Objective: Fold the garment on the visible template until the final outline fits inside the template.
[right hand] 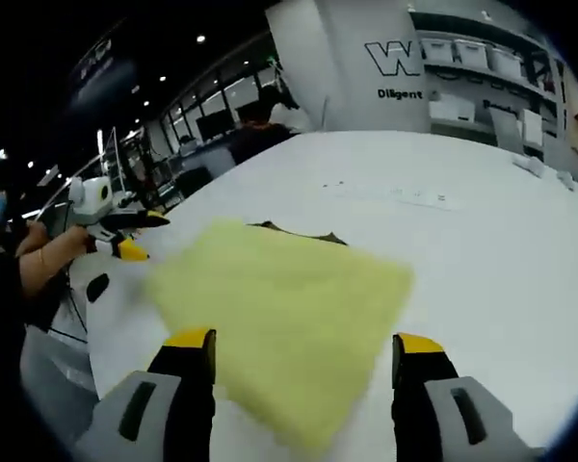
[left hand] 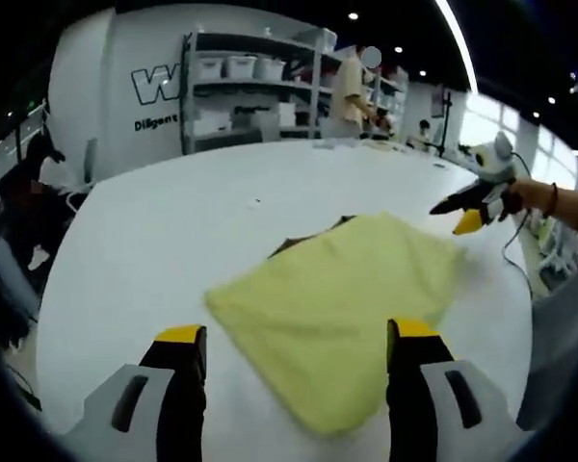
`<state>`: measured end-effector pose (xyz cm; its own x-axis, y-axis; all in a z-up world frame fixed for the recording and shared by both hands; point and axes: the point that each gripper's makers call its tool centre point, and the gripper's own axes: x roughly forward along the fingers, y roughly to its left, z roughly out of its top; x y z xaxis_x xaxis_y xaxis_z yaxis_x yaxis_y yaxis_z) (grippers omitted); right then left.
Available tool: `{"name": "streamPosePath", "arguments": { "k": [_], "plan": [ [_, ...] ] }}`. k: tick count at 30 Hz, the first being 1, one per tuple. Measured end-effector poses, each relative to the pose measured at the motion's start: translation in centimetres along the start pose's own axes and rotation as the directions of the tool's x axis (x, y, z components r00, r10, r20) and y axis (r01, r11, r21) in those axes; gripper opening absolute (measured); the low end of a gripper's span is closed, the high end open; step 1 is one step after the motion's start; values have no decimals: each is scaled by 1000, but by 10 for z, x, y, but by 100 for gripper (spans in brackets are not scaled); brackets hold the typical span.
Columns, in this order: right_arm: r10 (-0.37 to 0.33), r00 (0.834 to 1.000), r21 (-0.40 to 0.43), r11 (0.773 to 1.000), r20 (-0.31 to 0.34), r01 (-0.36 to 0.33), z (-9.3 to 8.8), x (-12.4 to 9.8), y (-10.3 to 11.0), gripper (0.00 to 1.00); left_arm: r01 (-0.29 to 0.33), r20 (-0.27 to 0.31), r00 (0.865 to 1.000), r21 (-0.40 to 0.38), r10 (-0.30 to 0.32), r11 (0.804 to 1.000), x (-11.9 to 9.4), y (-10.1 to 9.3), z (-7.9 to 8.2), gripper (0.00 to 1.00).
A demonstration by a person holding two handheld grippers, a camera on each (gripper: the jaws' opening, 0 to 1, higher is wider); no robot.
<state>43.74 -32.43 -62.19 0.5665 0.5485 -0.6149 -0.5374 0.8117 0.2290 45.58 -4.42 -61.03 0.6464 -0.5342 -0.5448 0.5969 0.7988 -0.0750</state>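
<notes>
The garment [left hand: 342, 308] was a plain pale yellow, unpatterned, and the strip of template [left hand: 303, 238] showing at its far edge was dark brown. The surface [left hand: 173, 241] was white. Each hand-held gripper, left [left hand: 299, 385] and right [right hand: 299, 385], had black jaws with yellow tips and grey bodies.

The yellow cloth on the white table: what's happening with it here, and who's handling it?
A person holds a two-jaw gripper in each hand over a white table. The yellow garment lies folded into a rough rectangle, with a dark edge, possibly the template, peeking out along its far side. Neither gripper is touching it: the left gripper hovers with jaws open near one edge, and the right gripper, also open, faces it from the other side. The fold looks mostly done, though fit can't be confirmed.
</notes>
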Motion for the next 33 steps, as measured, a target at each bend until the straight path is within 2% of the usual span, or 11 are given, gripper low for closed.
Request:
{"name": "streamPosePath", "arguments": {
  "k": [5,11,16,18,23,26,29,33],
  "plan": [
    [13,1000,-22,1000,-20,-13,-13,-8,8,72,7,-2,1000,10,-7,1000,-15,-6,-13,76],
    [5,999,-36,999,-46,-6,-29,-14,9,67,4,9,1000,-46,-4,999,-28,-11,-28,74],
    [-4,997,-65,998,-78,-2,-44,-17,8,59,20,8,1000,-72,-19,997,-33,-17,-40,63],
    [-16,996,-94,996,-85,8,-50,-20,8,55,30,6,1000,-100,-30,994,-35,-19,-46,62],
    [-31,995,-120,993,-100,19,-63,-24,6,50,18,-12,1000,-113,-19,993,-37,-18,-61,57],
    [-39,994,-145,989,-102,24,-69,-25,3,42,17,-24,1000,-123,-20,992,-37,-20,-70,54],
    [-53,993,-179,983,-105,34,-74,-27,-1,32,9,-42,999,-119,-14,993,-36,-19,-79,45],
    [-64,993,-180,983,-98,45,-78,-27,-5,20,22,-50,998,-121,-29,992,-35,-25,-87,35]
  ]
}}
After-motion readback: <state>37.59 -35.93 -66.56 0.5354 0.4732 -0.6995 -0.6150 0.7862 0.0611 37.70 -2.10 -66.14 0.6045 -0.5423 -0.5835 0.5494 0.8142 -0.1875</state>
